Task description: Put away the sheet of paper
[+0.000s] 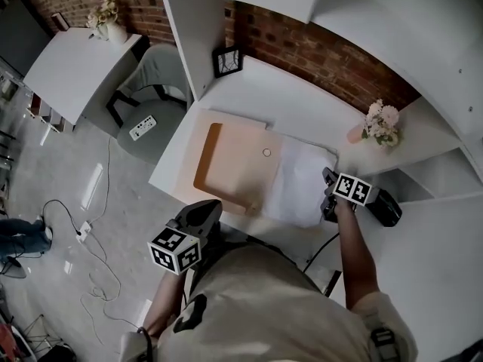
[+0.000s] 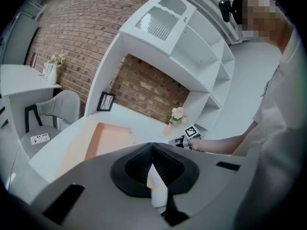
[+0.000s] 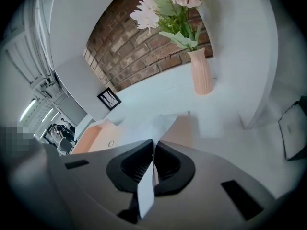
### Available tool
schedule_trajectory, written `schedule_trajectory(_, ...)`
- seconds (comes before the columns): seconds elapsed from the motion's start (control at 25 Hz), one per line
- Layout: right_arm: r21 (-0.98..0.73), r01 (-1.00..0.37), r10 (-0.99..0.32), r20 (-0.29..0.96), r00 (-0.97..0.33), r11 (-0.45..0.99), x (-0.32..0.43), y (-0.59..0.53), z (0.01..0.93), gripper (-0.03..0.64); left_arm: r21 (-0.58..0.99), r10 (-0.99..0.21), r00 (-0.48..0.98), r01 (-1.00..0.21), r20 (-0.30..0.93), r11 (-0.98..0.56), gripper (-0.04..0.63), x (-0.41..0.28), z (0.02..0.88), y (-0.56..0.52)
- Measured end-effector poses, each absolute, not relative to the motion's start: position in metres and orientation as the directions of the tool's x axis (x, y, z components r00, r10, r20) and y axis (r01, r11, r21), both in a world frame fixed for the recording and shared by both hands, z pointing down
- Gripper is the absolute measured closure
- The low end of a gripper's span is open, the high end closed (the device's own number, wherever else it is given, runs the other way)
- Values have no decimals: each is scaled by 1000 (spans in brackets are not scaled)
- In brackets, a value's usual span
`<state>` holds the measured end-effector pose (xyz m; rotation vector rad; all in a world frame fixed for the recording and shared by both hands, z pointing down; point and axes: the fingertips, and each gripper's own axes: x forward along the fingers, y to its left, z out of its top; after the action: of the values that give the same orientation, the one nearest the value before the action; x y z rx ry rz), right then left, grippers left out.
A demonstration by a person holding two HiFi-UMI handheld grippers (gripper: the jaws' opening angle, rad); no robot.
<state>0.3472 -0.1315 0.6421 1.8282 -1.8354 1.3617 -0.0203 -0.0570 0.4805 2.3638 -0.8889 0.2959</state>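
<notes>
Clock directions are read in the head view, with 12 o'clock pointing away from the person.

1. Position of the work item. The sheet of paper (image 1: 298, 187) lies on the white desk (image 1: 302, 100). Its 9 o'clock portion overlaps the open peach folder (image 1: 223, 164). We read its long axis as running roughly from 12 to 6 o'clock.

2. Right gripper (image 1: 329, 194). It sits at the 3 o'clock edge of the sheet. In the right gripper view, the jaws are closed on that edge. The paper rises out of the pinch and runs on toward the folder.

3. Left gripper (image 1: 213, 206). It hangs off the near edge of the desk, at about 7 o'clock from the folder and apart from the sheet. In the left gripper view, the jaws meet at the tips and nothing projects beyond them. We cannot identify the pale sliver between the pads.

4. Governing relation. The folder lies at 9 o'clock from the pinched edge, across the sheet's short axis. We judge that the next move is a slide toward 9 o'clock and that the right gripper, being the only one on the paper, will carry it.

5. Caution. The vase of flowers (image 1: 377, 127) stands at about 1 o'clock from the right gripper, close by. A single-edge grip may let the free side buckle against the folder.
</notes>
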Motion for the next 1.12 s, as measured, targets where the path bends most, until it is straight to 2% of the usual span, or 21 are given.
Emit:
schedule_trajectory(0.28,-401,-889,-676,720,-157,-221,350,-133,635,589,495,-530,762,-646,372,-582,578,-37,480,-63)
schedule_trajectory(1.12,-451,-879,-673,700,-240,-155,318,-151,635,589,482,-562,741,-668,367,-566,578,-41,470,-73)
